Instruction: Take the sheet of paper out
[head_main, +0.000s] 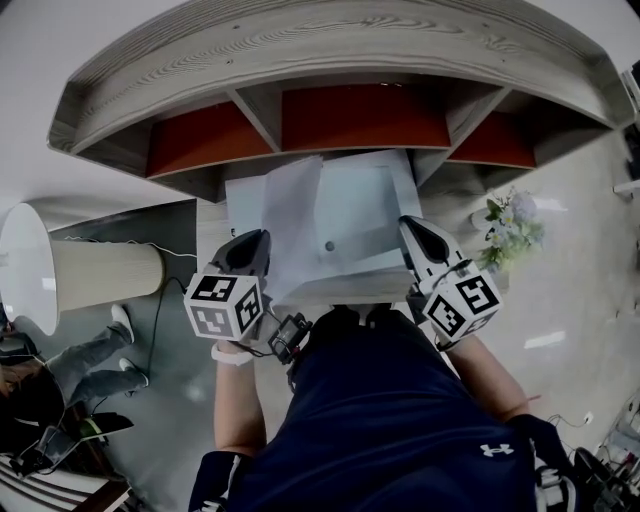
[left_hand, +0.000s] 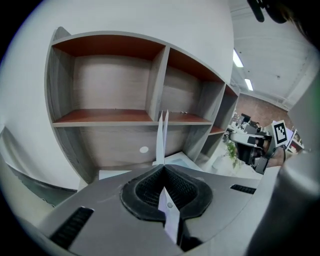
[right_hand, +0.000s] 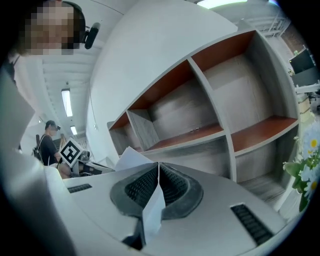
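Both tools already have a hold. The left gripper (left_hand: 162, 168) has its jaws pressed together on a thin white edge that rises straight up from the pads; we take this for the sheet of paper (head_main: 290, 215), though two thin layers seem to show above the jaws. The right gripper (right_hand: 157, 166) is likewise clamped, on the right side of what we judge to be a pale blue folder (head_main: 365, 215). In the head view the sheet stands out at the left of the folder, partly lifted. Both are held in front of the grey shelf unit (head_main: 350, 60), whose compartments look bare. We cannot tell what the folder rests on, if anything.

The step in hand, as we read it, is drawing the sheet clear of the folder. To do it well we should:

- Keep the right gripper firm and steady, so the folder acts as an anchor and does not trail along.
- Pull the sheet in its own plane, away from the folder's open side, not across it. A sideways tug would crease or tear paper this thin.
- Check that the left pads hold the paper alone. If a folder layer is pinched too, nothing will separate.
- Go slowly and evenly, and stop if the sheet buckles.
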